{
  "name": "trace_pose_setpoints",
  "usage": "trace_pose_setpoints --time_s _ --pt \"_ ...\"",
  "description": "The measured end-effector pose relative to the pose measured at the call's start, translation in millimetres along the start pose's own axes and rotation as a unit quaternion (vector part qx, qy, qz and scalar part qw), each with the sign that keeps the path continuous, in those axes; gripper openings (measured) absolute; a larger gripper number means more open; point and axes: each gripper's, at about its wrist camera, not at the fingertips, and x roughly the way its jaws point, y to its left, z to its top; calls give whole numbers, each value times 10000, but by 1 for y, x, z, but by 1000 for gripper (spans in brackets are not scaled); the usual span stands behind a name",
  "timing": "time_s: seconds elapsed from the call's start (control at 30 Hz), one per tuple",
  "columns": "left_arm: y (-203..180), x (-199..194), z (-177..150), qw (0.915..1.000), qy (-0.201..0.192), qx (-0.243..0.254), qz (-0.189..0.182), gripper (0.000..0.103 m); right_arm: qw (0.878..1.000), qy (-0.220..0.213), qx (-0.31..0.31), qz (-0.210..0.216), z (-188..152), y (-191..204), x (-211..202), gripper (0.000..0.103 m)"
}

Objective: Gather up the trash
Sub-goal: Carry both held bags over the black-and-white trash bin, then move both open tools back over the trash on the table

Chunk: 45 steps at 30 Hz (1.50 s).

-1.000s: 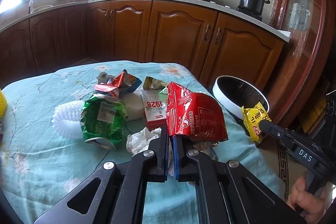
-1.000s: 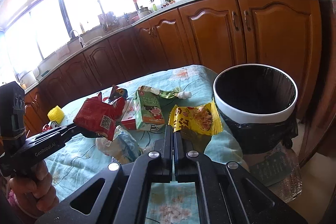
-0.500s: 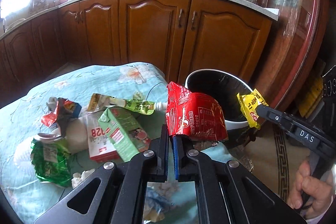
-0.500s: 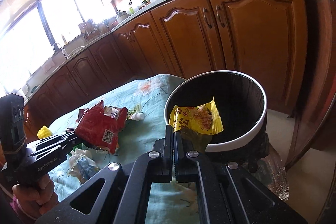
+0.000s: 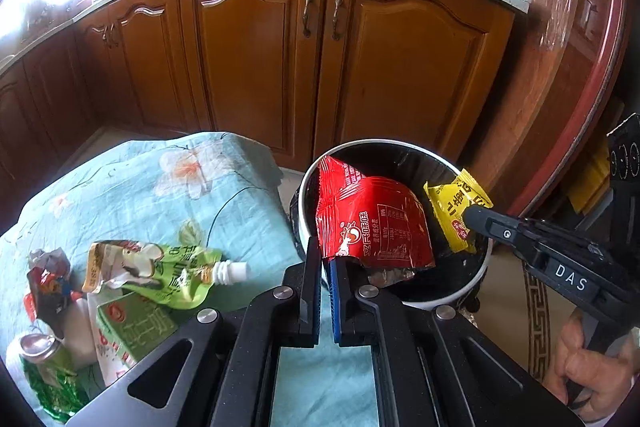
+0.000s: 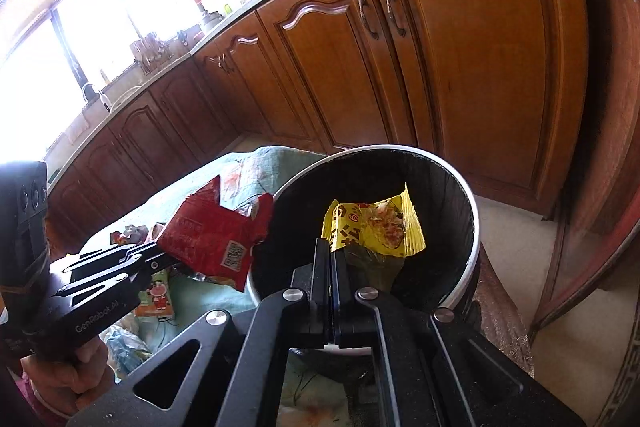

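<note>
My left gripper (image 5: 326,259) is shut on a red snack wrapper (image 5: 372,223) and holds it over the near rim of the white-rimmed black bin (image 5: 304,195). My right gripper (image 6: 331,251) is shut on a yellow wrapper (image 6: 376,223) and holds it over the open mouth of the bin (image 6: 472,227). In the left wrist view the right gripper (image 5: 470,215) comes in from the right with the yellow wrapper (image 5: 456,203) above the bin. In the right wrist view the left gripper (image 6: 160,259) holds the red wrapper (image 6: 216,235) at the bin's left edge.
More trash lies on the teal flowered tablecloth (image 5: 180,187): a green spouted pouch (image 5: 160,267), a green carton (image 5: 132,327), a crumpled red wrapper (image 5: 44,283), a green can (image 5: 40,359). Wooden kitchen cabinets (image 5: 320,67) stand behind the bin.
Both grippers have swung right from the table toward the bin. The red and yellow wrappers now hang over the bin's mouth. Both grips are unchanged.
</note>
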Motion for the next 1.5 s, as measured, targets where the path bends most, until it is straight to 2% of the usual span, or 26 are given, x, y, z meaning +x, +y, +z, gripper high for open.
trace_pose_setpoints --time_s 0.17,0.27,0.33,0.4,0.47,0.57,0.67,0.73,0.83,0.93,1.27,1.5 --pt "-9 33 14 9997 206 91 1 3 9999 139 4 -63 8 -12 10 1" --pt "-14 49 15 9992 377 113 -27 6 9996 281 54 -53 11 -21 17 6" --pt "-16 54 15 9990 434 125 -44 15 9993 351 105 -8 10 -25 19 6" --pt "-17 56 15 9991 409 130 -2 29 9992 368 134 -25 10 -28 20 7" --pt "-20 55 14 9992 376 132 -17 35 9992 363 180 -25 9 -30 18 9" --pt "-20 50 11 9994 326 129 -13 36 9993 288 256 -21 8 -32 11 15" --pt "-18 38 4 9997 248 49 -36 47 9992 175 352 37 4 -31 2 41" --pt "-13 25 -3 9998 160 -34 -87 53 9991 94 401 63 1 -29 -2 65" --pt "-10 9 -14 9998 21 -157 -86 66 9989 -38 454 89 -10 -21 -11 81" --pt "-3 -10 -27 9995 -138 -268 -70 75 9988 -128 461 79 -20 -10 -17 89" --pt "28 -72 -71 9958 -540 -735 61 78 9985 -452 277 169 -47 34 -40 95" --pt "50 -117 -103 9926 -781 -886 284 78 9982 -401 239 383 -68 63 -45 96"
